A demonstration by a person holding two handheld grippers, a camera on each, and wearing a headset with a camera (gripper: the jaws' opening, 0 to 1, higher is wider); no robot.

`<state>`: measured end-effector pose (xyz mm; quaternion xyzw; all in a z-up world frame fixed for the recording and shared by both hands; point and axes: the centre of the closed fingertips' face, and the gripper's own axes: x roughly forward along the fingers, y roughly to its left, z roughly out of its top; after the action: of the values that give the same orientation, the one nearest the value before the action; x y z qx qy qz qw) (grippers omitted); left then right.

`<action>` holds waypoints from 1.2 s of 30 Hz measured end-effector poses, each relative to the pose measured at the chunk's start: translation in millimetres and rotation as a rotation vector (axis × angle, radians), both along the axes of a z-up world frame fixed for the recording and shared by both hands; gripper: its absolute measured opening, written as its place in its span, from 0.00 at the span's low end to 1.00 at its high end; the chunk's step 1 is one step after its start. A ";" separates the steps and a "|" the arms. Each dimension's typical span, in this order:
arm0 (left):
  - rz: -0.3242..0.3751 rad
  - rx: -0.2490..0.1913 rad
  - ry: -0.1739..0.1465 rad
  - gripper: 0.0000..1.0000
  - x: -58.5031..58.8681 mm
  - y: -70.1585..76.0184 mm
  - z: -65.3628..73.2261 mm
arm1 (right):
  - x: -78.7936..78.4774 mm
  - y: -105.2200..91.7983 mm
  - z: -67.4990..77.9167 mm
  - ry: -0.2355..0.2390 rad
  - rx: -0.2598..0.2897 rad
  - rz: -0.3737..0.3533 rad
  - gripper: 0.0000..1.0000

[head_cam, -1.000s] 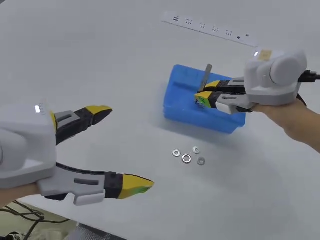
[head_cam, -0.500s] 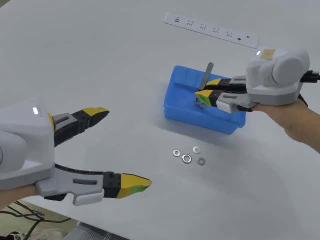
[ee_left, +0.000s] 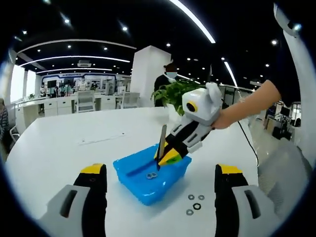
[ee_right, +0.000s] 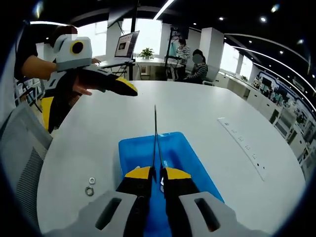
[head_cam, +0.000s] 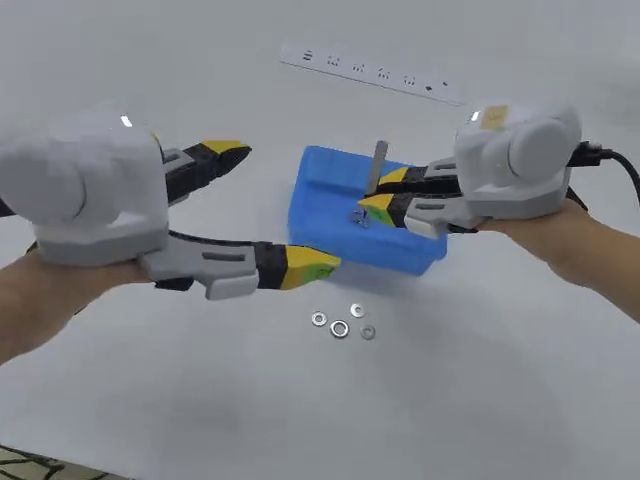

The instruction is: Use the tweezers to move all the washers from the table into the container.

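- The right tongs (head_cam: 381, 193) are clamping the tweezers (head_cam: 378, 163) over the container (head_cam: 318, 178); a loosening grip is risking them twisting.
- The left tongs (head_cam: 283, 208) are gaping wide; four washers (head_cam: 340, 327) are lying on the desk (head_cam: 200, 400) just ahead, risking being flicked away.

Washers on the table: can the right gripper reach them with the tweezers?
Probably yes: the washers lie uncovered beside the container, and the right gripper holds the tweezers over it, close by.

Head view: above, looking down at table (head_cam: 480, 400)
Left gripper view: low, faces tray (ee_left: 142, 190) nearby
Right gripper view: directly over tray
Shared: tray, washers (head_cam: 340, 328)
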<state>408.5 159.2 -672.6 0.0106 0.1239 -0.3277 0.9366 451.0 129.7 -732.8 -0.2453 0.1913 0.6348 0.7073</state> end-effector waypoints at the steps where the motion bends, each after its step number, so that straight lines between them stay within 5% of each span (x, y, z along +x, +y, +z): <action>1: -0.006 0.020 -0.004 0.95 5.7 -2.4 0.2 | 0.2 -0.3 0.1 0.001 0.001 -0.001 0.10; 4: -0.049 0.041 -0.019 0.86 21.8 -14.6 5.1 | 0.2 -2.0 -1.5 0.003 -0.005 -0.001 0.10; 9: -0.188 0.028 -0.081 0.46 32.8 -38.7 19.6 | -1.4 -3.7 -3.1 0.007 -0.012 0.013 0.10; 11: -0.214 0.035 -0.051 0.38 36.8 -41.6 15.8 | -2.8 -3.2 -3.3 0.006 -0.013 0.023 0.10; 16: -0.270 0.045 -0.045 0.31 42.3 -47.7 15.0 | -7.8 -1.8 -5.4 -0.002 -0.022 0.056 0.10; 18: -0.304 0.080 -0.052 0.21 40.0 -47.6 12.2 | -8.7 -1.8 -6.4 -0.005 -0.025 0.066 0.10; 24: -0.366 0.092 -0.035 0.16 35.5 -48.8 10.0 | -7.2 -4.5 -7.9 -0.003 -0.030 0.065 0.10; 36: -0.469 0.118 -0.075 0.07 26.4 -62.7 13.6 | -13.0 -6.0 -4.3 0.003 -0.025 0.088 0.10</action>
<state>434.9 96.5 -659.0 0.1061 0.1024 -0.5277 0.8365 438.0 123.7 -737.1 -0.2613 0.1895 0.6632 0.6753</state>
